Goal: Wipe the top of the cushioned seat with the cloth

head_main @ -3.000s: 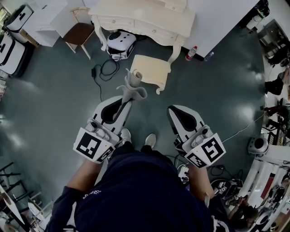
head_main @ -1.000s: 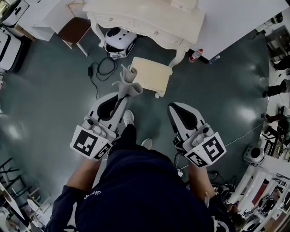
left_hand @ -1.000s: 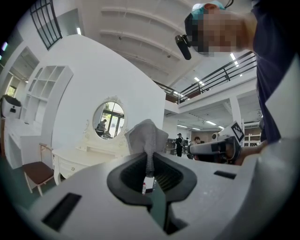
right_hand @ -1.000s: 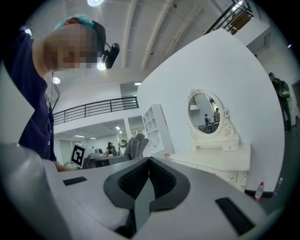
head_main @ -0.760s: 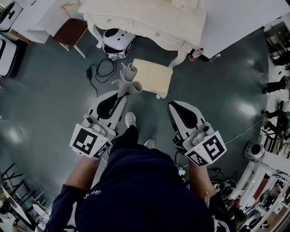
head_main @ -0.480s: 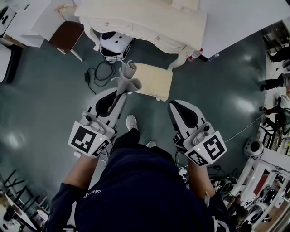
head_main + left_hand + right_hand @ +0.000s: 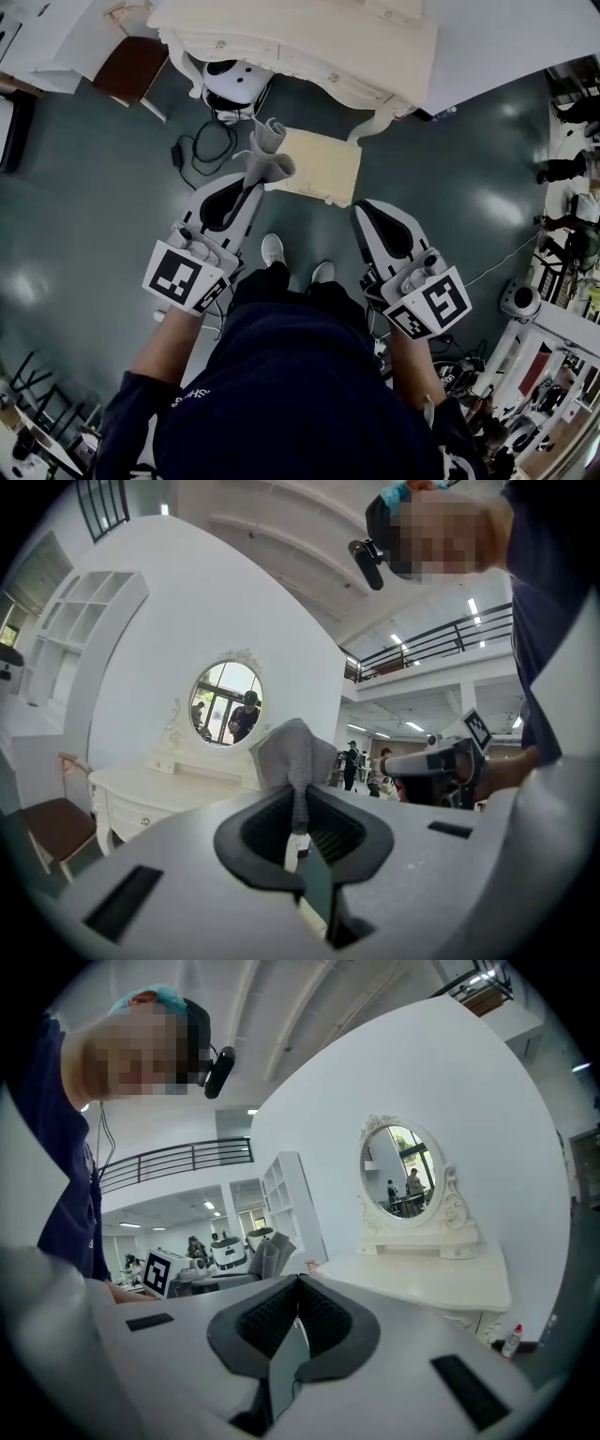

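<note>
The cushioned seat (image 7: 321, 164) is a small cream stool standing on the floor in front of the dressing table (image 7: 300, 37). My left gripper (image 7: 254, 184) is shut on a grey cloth (image 7: 266, 152), which sticks up bunched beyond the jaws, over the stool's left edge in the head view. In the left gripper view the cloth (image 7: 294, 754) rises from the shut left gripper (image 7: 298, 803). My right gripper (image 7: 362, 208) is held a little short of the stool's right side. Its jaws (image 7: 298, 1283) meet with nothing between them.
A white wheeled device (image 7: 231, 82) and a black cable (image 7: 192, 150) lie on the floor left of the stool. A brown-seated chair (image 7: 131, 66) stands at far left. An oval mirror (image 7: 403, 1180) stands on the dressing table, with a bottle (image 7: 511, 1340) by its leg. Equipment crowds the right edge (image 7: 520, 300).
The person has stepped forward, so the stool and dressing table are closer to both grippers. The feet have come side by side. The cloth stays in the left gripper.
</note>
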